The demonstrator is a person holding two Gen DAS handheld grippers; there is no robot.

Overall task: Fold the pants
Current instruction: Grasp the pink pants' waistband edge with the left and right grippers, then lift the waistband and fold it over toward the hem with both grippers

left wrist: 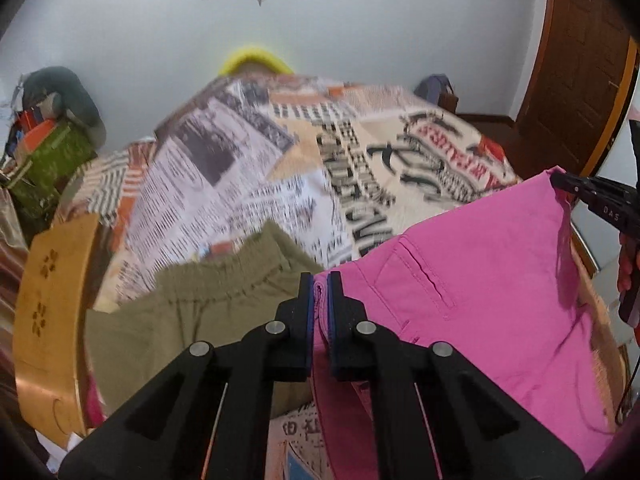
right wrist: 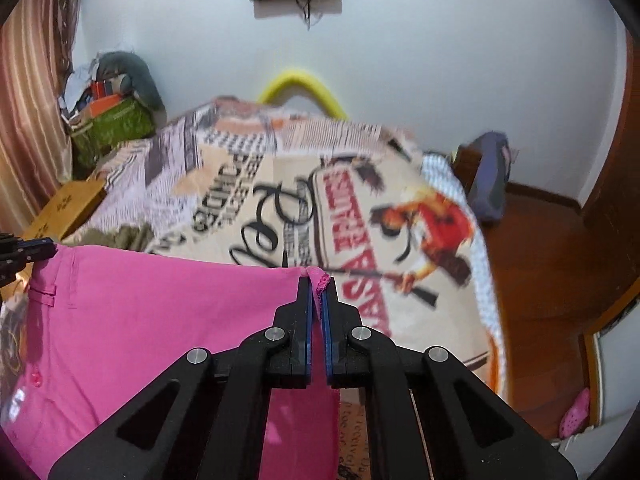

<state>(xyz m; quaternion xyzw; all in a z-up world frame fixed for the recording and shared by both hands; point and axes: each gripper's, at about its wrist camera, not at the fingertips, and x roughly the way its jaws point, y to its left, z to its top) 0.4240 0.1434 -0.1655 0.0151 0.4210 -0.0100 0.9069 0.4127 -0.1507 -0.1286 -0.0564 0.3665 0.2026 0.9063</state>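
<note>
The pink pants (left wrist: 480, 280) hang stretched between my two grippers above the bed. My left gripper (left wrist: 319, 285) is shut on one corner of the waist. My right gripper (right wrist: 318, 284) is shut on the other corner, and it also shows in the left wrist view (left wrist: 560, 182) at the far right. The left gripper also shows in the right wrist view (right wrist: 44, 250) at the far left edge. The pants (right wrist: 160, 340) show a belt loop and a button in the right wrist view. A back pocket shows in the left wrist view.
A bed with a newspaper-print cover (left wrist: 260, 168) lies ahead. Olive-green pants (left wrist: 200, 304) lie on it to the left. A wooden headboard (left wrist: 52, 320) stands at the left. A cluttered pile (right wrist: 108, 112) sits in the far corner. A wooden floor (right wrist: 552, 272) and door are at the right.
</note>
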